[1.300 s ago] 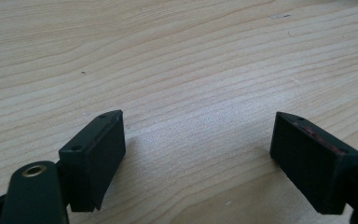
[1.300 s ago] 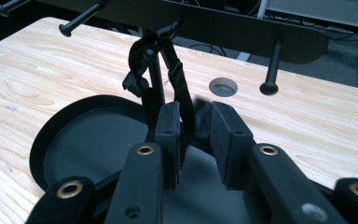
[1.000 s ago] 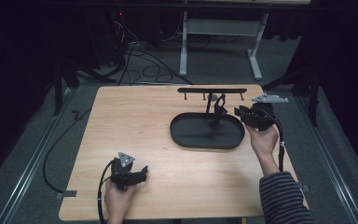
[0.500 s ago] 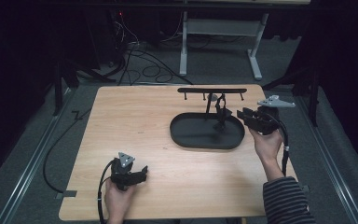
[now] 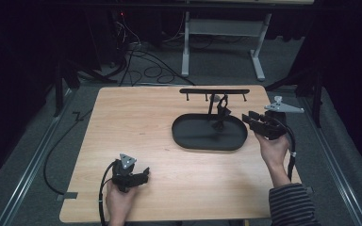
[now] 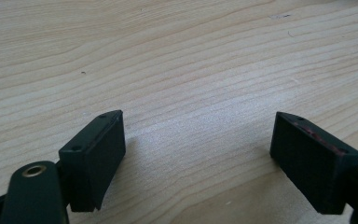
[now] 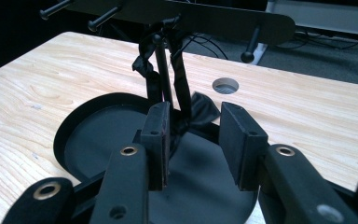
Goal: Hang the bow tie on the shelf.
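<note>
A black strap-like item [image 7: 179, 86] hangs from the stand's upright post [image 7: 162, 70] and trails down into the black oval tray [image 5: 188, 136] that forms the stand's base. It looks like a tie or ribbon, but its exact kind cannot be told. The tray sits toward the table's [image 5: 136, 122] far right corner, with the hook bar [image 5: 214, 91] running across above it near the far edge.

The right gripper [image 5: 252, 121] is at the tray's right rim, pointing at the strap. Its jaws have just been opening and stand spread; in the right gripper view the strap lies beyond the pads, not pinched. The left gripper [image 5: 143, 175] rests near the table's near-left corner, well apart from the tray, jaws spread wide over bare wood with nothing between them.
</note>
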### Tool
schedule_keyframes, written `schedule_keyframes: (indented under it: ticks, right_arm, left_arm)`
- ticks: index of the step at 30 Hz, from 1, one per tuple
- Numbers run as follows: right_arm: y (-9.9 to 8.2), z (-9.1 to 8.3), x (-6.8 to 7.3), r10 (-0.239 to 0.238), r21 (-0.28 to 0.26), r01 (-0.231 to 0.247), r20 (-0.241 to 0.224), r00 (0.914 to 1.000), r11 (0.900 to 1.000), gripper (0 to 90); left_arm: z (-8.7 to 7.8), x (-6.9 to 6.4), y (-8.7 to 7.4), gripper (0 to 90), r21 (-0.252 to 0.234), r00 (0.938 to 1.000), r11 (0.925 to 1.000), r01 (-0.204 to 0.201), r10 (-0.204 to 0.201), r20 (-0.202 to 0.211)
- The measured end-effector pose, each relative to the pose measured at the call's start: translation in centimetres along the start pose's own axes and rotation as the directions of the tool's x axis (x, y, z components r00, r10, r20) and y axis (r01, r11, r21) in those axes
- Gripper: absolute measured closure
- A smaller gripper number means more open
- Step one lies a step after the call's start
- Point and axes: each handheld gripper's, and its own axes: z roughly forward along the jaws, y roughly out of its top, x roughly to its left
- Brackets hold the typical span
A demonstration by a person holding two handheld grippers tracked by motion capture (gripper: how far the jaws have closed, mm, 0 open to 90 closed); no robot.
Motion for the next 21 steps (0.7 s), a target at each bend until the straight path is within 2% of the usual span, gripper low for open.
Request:
schedule_keyframes:
  ticks: [21]
  right_arm:
    - [-1.3,-1.9,-0.1,0.011,-0.026,-0.012,-0.016,0.9998,0.9996,63.9]
  left_arm:
    - [0.0,0.0,0.0,18.5,0.001,1.0000,1.0000,-0.001,0.001,0.000]
